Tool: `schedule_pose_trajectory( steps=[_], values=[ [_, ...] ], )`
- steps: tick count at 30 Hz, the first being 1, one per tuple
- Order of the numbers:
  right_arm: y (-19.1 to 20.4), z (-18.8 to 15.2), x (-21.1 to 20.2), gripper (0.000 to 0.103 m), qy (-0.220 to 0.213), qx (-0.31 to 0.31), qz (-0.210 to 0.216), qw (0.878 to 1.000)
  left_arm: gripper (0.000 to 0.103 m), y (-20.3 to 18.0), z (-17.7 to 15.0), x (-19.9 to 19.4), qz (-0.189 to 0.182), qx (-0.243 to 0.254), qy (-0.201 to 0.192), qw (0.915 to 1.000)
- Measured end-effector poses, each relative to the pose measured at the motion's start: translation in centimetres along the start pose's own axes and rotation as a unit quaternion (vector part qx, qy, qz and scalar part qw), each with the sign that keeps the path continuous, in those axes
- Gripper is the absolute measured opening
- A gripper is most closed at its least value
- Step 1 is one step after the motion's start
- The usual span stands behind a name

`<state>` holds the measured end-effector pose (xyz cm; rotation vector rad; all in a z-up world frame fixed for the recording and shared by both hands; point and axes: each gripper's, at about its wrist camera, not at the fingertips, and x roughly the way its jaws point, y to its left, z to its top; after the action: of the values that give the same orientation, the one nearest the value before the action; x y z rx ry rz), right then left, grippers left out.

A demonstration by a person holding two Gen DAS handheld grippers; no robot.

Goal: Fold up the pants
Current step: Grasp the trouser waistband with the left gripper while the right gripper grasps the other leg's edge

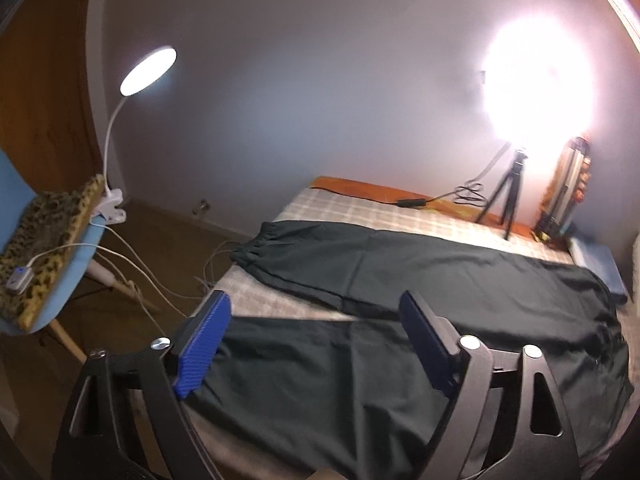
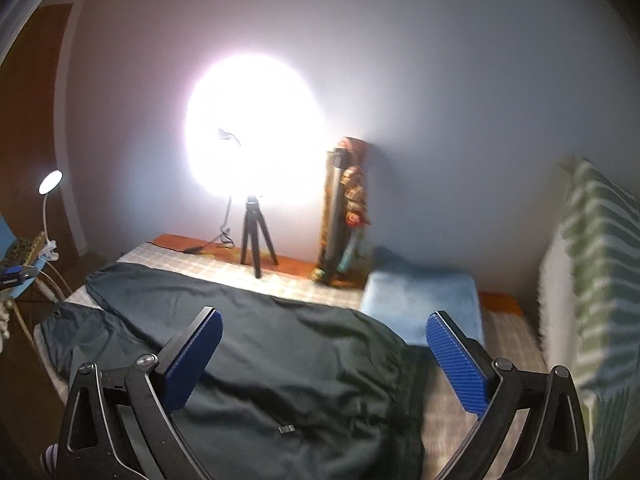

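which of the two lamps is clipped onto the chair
The small white gooseneck lamp, clipped to the blue chair off the bed's left end. The other, the glaring light, stands on a black tripod by the wall.

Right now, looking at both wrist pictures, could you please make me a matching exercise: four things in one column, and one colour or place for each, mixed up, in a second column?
Things:
1. pants
2. folded towel
3. tripod
4. clip lamp

Descriptions:
A. light blue, lying beside the waist end of the pants
B. clamped to the chair cushion off the bed, lit
C. dark, spread flat along the bed, both legs apart
D. black, standing at the wall edge under the bright light

Pairs: 1-C, 2-A, 3-D, 4-B
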<state>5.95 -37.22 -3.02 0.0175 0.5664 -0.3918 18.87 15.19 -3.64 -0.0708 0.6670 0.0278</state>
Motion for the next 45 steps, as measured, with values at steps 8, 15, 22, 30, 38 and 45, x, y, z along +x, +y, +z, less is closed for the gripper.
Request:
schedule_pose_trajectory(
  steps=[8,15,22,30,38,45],
  values=[
    [2.2,3.6,9.4,0.103,0.061,-0.019,0.063,0.996,0.084,2.9,4.9,7.9,-0.026,-0.043,0.046,0.9977],
    [4.1,3.6,18.8,0.097,0.127,-0.027,0.115,0.985,0.084,4.7,7.8,15.7,-0.021,-0.059,0.098,0.9932],
    [6.3,1.2,27.6,0.092,0.193,-0.071,0.133,0.97,0.084,5.6,8.6,23.5,-0.012,-0.072,0.148,0.9863],
    [6.8,-0.2,35.2,0.09,0.236,-0.077,0.154,0.956,0.085,7.6,8.4,29.6,0.001,-0.102,0.178,0.9788],
    [7.2,-1.5,39.8,0.088,0.255,-0.077,0.176,0.947,0.084,8.7,7.3,32.5,0.022,-0.115,0.193,0.9742],
    [7.6,-2.5,41.4,0.087,0.273,-0.091,0.185,0.94,0.067,7.6,6.6,33.3,0.045,-0.092,0.184,0.9776]
  ],
)
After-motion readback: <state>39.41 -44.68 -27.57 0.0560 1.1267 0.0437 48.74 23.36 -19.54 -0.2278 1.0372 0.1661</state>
